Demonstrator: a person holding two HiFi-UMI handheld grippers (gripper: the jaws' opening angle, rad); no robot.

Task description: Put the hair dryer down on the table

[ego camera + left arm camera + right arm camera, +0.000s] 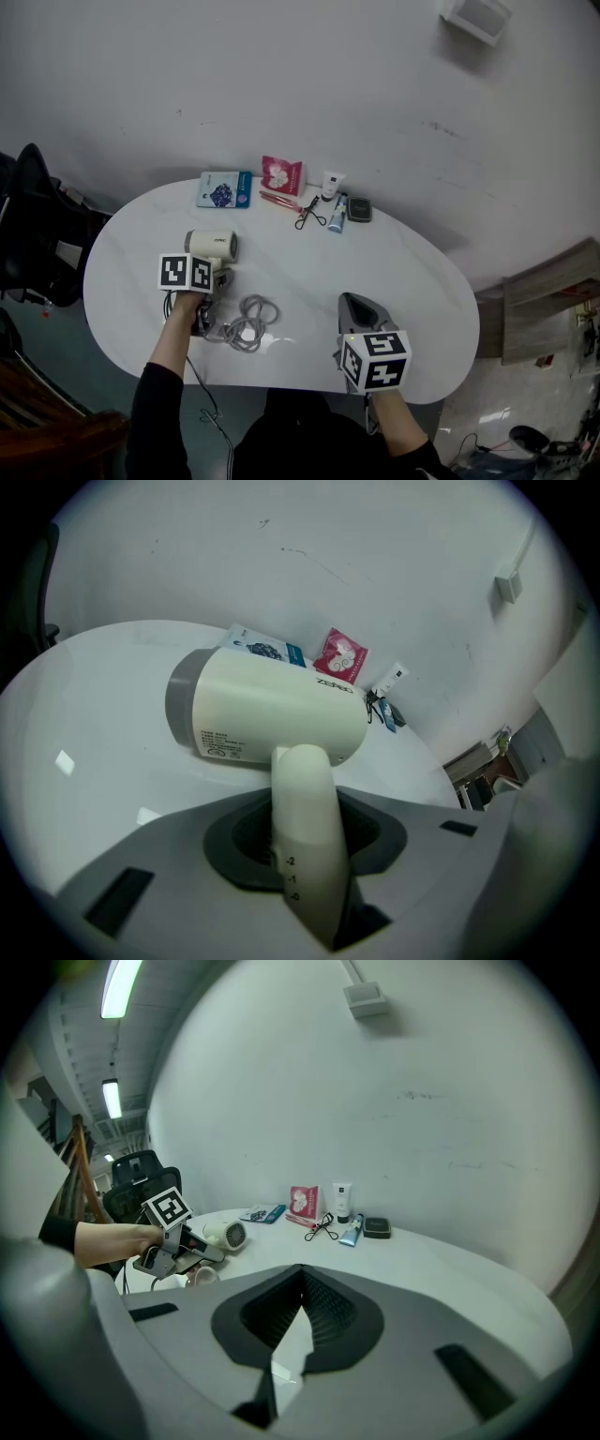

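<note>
The cream hair dryer (212, 246) with a grey rear end lies on the left part of the white oval table (412, 281), barrel pointing right. I cannot tell whether the barrel touches the tabletop. My left gripper (208, 286) is shut on its handle (302, 827), which stands between the jaws in the left gripper view. Its grey cord (249, 324) lies coiled just right of that gripper. My right gripper (360, 317) hovers over the table's near right, jaws together and nothing in them. In the right gripper view the hair dryer (225, 1235) shows far left.
Along the table's far edge lie a blue packet (224, 189), a pink packet (282, 174), a white tube (329, 185), a blue tube (337, 214), an eyelash curler (309, 214) and a dark compact (359, 209). A black chair (33, 225) stands left of the table.
</note>
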